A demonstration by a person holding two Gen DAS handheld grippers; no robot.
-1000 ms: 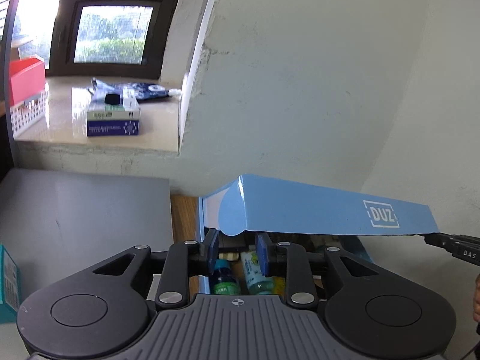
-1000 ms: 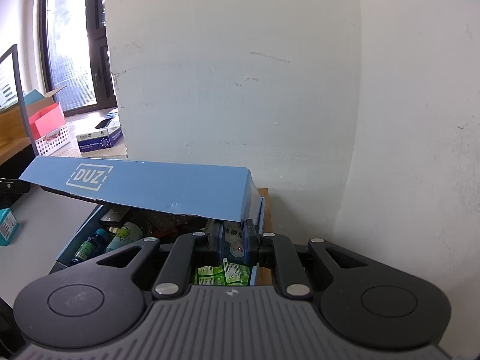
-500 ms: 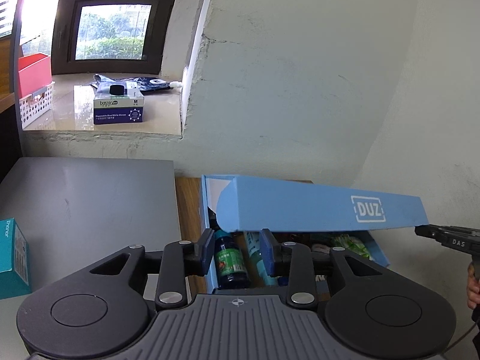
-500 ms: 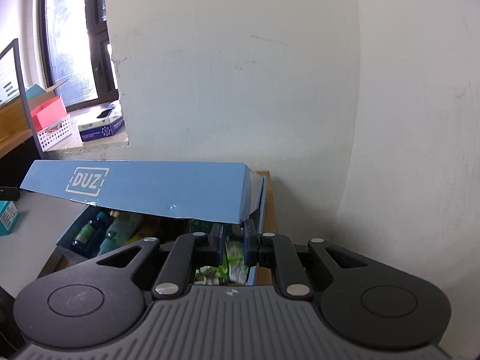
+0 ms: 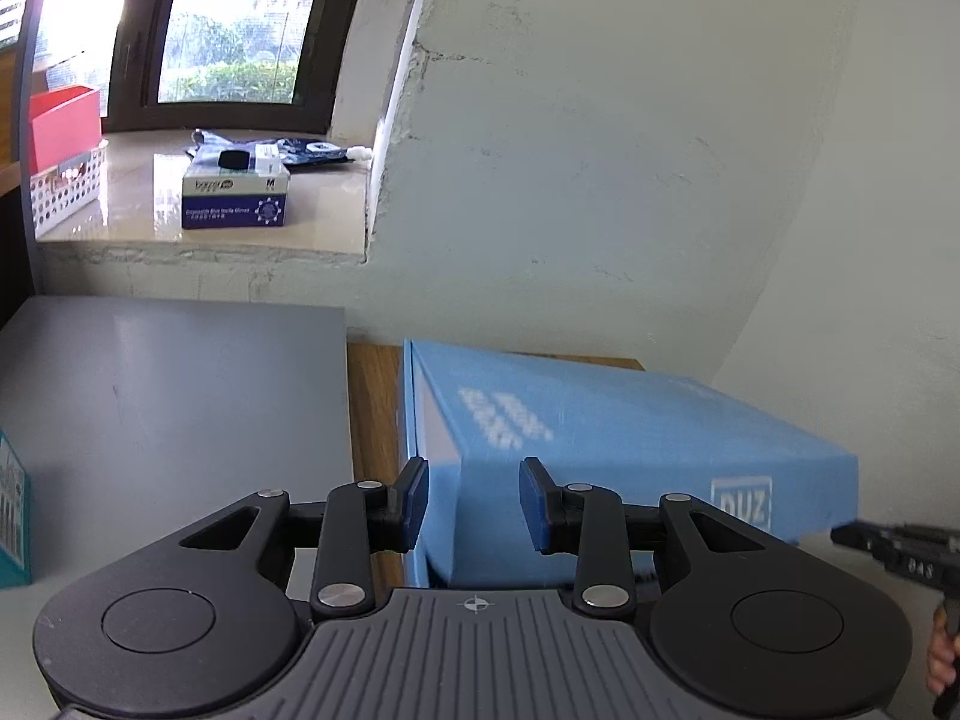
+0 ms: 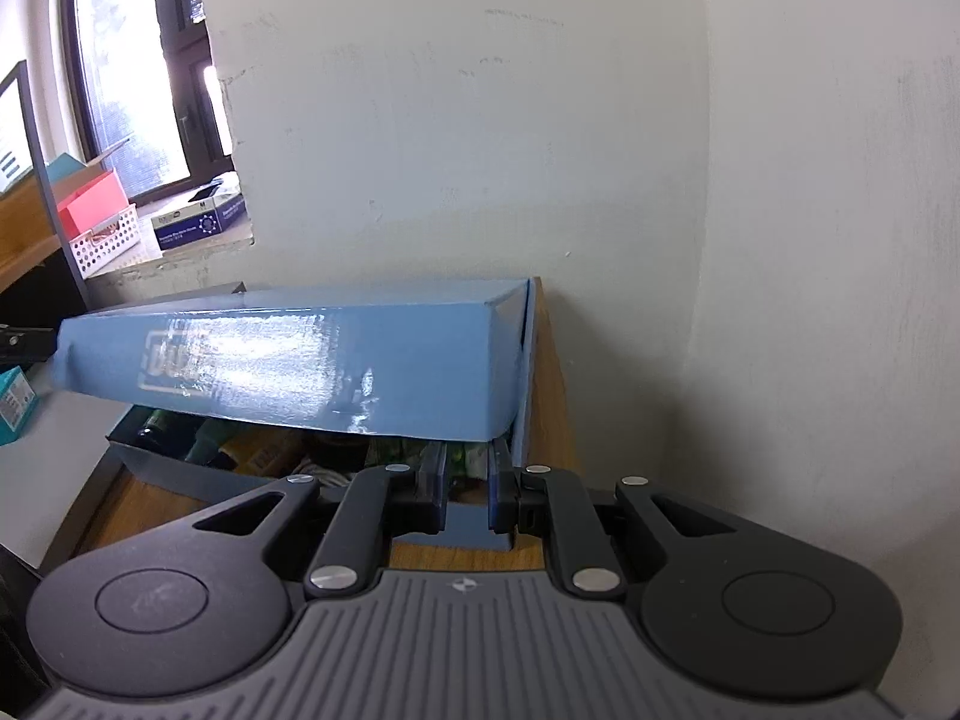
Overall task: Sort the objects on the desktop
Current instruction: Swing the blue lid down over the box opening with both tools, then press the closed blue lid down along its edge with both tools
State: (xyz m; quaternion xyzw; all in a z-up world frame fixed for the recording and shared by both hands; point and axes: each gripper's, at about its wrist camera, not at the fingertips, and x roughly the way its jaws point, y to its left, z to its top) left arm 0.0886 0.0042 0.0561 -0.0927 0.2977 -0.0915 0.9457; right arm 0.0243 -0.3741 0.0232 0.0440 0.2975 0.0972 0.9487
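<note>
A blue DUZ box (image 5: 630,456) stands on a wooden desk against the wall. Its hinged lid (image 6: 312,360) is lowered almost onto the box. In the right wrist view a gap remains at the front, where bottles and green packets (image 6: 252,450) show inside. My left gripper (image 5: 474,501) is open and empty, just in front of the box's left corner. My right gripper (image 6: 468,489) is open a little and empty, at the box's front right corner below the lid edge. It also shows at the far right of the left wrist view (image 5: 888,546).
A grey desk surface (image 5: 168,396) lies left of the box, with a teal carton (image 5: 12,516) on its near edge. A windowsill behind holds a glove box (image 5: 237,198), a white basket (image 5: 60,189) and a red box. The wall is close behind and to the right.
The lid has swung down from a raised, tilted position to nearly shut, hiding the contents in the left wrist view. Both grippers have drawn back from the box; the left one has opened wider.
</note>
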